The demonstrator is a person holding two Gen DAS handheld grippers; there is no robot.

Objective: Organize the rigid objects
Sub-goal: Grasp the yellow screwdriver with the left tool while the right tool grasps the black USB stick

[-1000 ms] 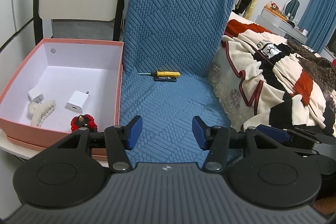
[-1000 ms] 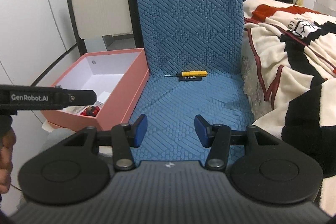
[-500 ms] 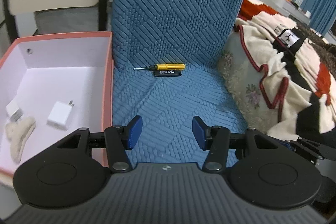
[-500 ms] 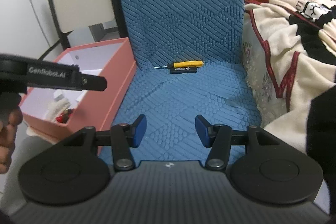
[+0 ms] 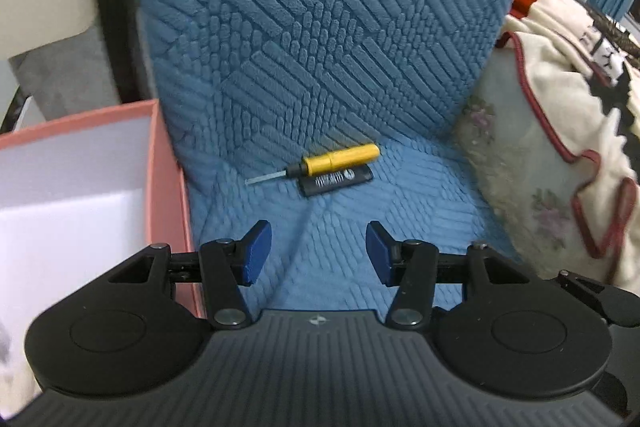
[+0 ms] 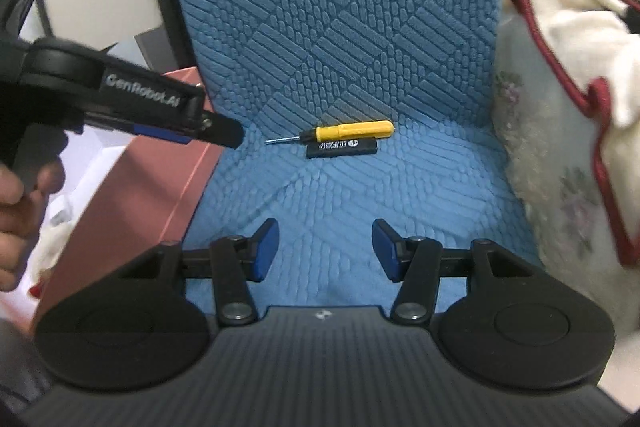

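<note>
We are holding the left claw [image 5: 318,247] and the right claw [image 6: 325,249] spread, both gripping nothing. The yellow screwdriver [image 5: 334,159] is lying ahead of both, touching the black stick [image 5: 338,181] on the blue seat [image 5: 400,211].

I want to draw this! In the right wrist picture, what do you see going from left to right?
Person's hand → pink cardboard box → yellow-handled screwdriver lying on the blue quilted chair cover → cream blanket with red trim.
</note>
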